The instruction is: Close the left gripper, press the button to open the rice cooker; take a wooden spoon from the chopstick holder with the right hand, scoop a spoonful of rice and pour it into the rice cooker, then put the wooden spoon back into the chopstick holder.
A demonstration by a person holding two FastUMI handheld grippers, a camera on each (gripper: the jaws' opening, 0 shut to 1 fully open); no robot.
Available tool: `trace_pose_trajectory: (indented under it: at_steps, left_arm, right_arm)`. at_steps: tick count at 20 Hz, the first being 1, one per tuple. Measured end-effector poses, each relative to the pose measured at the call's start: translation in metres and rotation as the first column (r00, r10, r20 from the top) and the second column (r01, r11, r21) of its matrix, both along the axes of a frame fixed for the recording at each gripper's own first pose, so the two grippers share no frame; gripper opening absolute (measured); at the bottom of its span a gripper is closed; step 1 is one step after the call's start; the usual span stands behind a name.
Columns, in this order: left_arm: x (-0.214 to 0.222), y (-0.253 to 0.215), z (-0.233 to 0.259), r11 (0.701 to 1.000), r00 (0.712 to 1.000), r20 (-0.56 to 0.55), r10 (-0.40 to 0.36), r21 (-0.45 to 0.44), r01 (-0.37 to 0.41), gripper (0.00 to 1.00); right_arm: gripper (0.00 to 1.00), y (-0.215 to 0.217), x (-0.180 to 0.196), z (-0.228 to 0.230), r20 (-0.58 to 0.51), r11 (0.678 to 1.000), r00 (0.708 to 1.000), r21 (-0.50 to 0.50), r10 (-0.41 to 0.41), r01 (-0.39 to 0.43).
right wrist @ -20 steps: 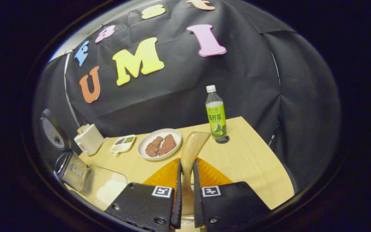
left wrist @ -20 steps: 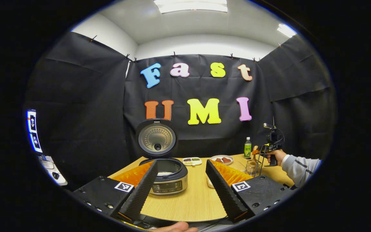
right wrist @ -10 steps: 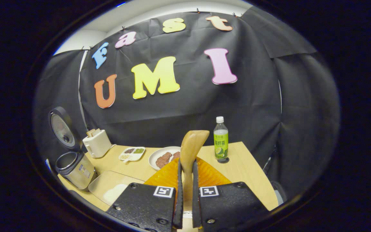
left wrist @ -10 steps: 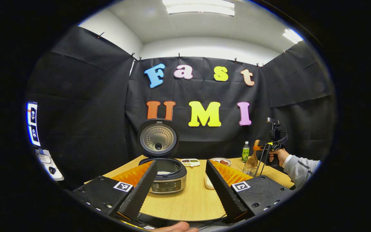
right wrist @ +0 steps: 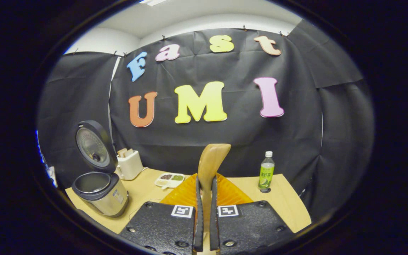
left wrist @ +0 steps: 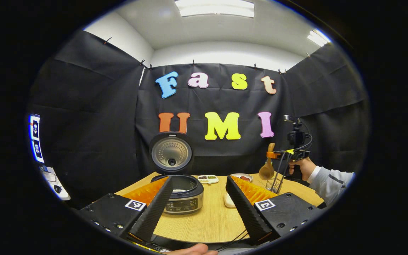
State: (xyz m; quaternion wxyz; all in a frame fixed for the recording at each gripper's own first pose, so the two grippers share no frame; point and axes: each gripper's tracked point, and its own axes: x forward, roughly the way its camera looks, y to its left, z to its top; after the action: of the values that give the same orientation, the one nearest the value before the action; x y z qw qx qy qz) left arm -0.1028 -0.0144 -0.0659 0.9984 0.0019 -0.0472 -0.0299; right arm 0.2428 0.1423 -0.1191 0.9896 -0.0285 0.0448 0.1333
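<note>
Wooden bench [left wrist: 211, 219] carries rice cooker [left wrist: 182, 194], lid up. Right gripper [right wrist: 205, 212] fingers clamp wooden spoon [right wrist: 211, 159] above chopstick holder [left wrist: 274, 184]. Left gripper [left wrist: 198, 209] fingers spread wide.

The wooden table [right wrist: 289, 203] carries the open rice cooker [right wrist: 99, 193], a toaster [right wrist: 129, 165], a bottle [right wrist: 266, 170].

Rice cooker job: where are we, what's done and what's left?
Done: the rice cooker stands with its lid up. In hand: the right tool is shut on the wooden spoon, held above the chopstick holder in the left gripper view. The left tool hangs open. Left: scoop rice, pour it into the cooker, return the spoon.
</note>
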Motion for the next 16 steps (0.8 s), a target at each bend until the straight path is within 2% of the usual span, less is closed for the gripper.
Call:
trace_pose_trajectory:
  at_steps: [4,5,6,10,14,16]
  left_arm:
    - [-0.002,0.003,-0.002,1.0,1.0,-0.006,0.005,0.025,-0.005,0.96]
    - [-0.004,0.004,-0.002,1.0,1.0,-0.005,0.003,0.03,-0.003,1.0]
    - [-0.005,0.006,-0.003,1.0,1.0,-0.005,0.004,0.031,-0.004,0.95]
    - [-0.001,0.015,-0.012,1.0,1.0,-0.022,0.011,0.014,-0.01,0.95]
    - [-0.001,0.034,-0.017,0.999,0.999,-0.029,0.034,-0.017,-0.035,0.95]
    - [0.002,0.047,-0.02,0.997,0.997,-0.038,0.067,-0.029,-0.068,0.95]
  right_arm:
    - [0.12,0.044,0.003,-0.047,-0.063,1.0,0.998,-0.012,0.004,-0.005]
    - [0.12,0.05,0.007,-0.057,-0.071,1.0,0.997,-0.014,-0.007,0.006]
    - [0.12,0.052,0.012,-0.065,-0.074,0.999,0.997,-0.02,-0.027,0.026]
    - [0.12,0.053,0.032,-0.099,-0.093,0.995,0.991,-0.05,-0.094,0.09]
    - [0.12,0.024,0.051,-0.101,0.03,0.955,0.969,-0.163,-0.247,0.249]
    - [0.12,0.039,0.053,-0.12,-0.007,0.966,0.978,-0.156,-0.209,0.205]
